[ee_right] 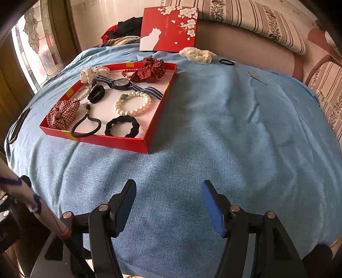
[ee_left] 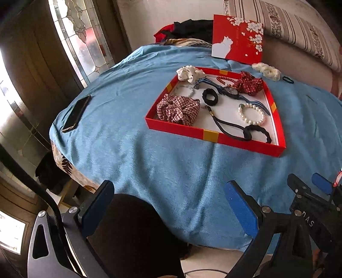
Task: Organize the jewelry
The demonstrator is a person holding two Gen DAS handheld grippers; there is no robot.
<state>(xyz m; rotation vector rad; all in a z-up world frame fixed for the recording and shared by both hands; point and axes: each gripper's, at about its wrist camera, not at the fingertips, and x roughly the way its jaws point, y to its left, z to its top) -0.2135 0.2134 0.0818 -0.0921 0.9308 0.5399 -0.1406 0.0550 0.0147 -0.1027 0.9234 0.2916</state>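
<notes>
A red tray (ee_left: 181,130) (ee_right: 111,142) lies on the blue cloth. It holds a pearl bracelet (ee_left: 251,114) (ee_right: 133,103), a striped-strap watch (ee_left: 230,92) (ee_right: 121,83), black hair ties (ee_right: 122,126), a plaid scrunchie (ee_left: 177,109) (ee_right: 63,114) and a red dotted scrunchie (ee_left: 248,83) (ee_right: 150,70). A cream scrunchie (ee_left: 267,70) (ee_right: 197,54) and a thin black hair tie (ee_left: 288,79) (ee_right: 227,62) lie outside, behind the tray. My left gripper (ee_left: 168,205) and right gripper (ee_right: 168,207) are open and empty, near the table's front edge. The right gripper also shows in the left wrist view (ee_left: 307,186).
The red lid (ee_left: 237,39) (ee_right: 168,30) with a white cat stands upright behind the tray. A black phone (ee_left: 77,113) (ee_right: 19,125) lies at the left edge of the cloth. A thin pin (ee_right: 256,79) lies at the right. A striped cushion (ee_right: 252,19) is behind.
</notes>
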